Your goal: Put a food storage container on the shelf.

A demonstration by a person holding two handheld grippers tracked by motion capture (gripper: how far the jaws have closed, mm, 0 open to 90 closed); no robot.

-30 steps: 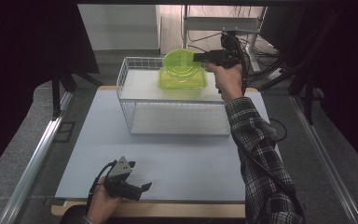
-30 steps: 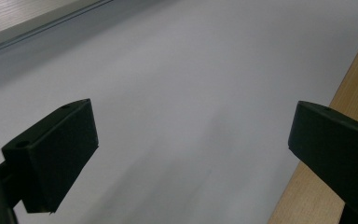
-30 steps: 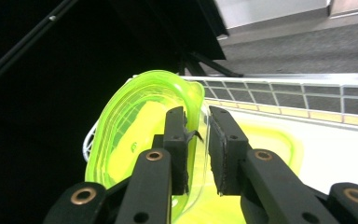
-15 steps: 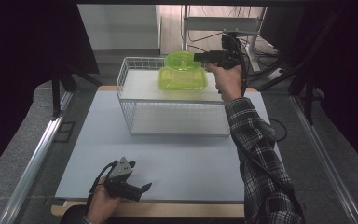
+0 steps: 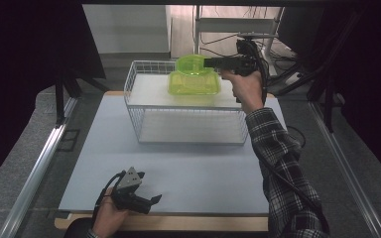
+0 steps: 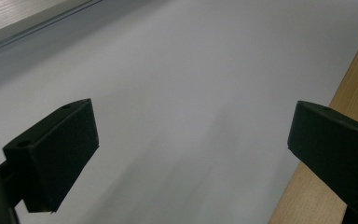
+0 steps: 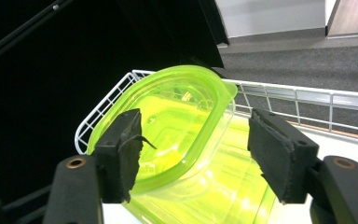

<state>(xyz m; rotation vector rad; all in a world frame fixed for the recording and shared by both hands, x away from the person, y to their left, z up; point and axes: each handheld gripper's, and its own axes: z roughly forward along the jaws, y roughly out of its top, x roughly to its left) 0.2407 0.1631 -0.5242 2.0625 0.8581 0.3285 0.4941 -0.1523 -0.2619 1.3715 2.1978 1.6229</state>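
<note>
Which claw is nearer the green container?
Right. The right claw is open around the green container in the wire basket; the left claw rests at the table's near edge.

1. My right gripper has just been opening; its black pads stand clear of the translucent lime-green plastic container between them.
2. Container rests tilted in a white wire basket.

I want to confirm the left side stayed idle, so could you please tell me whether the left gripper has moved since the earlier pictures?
No. The left gripper rests at the same spot by the table's near wooden edge.
</note>
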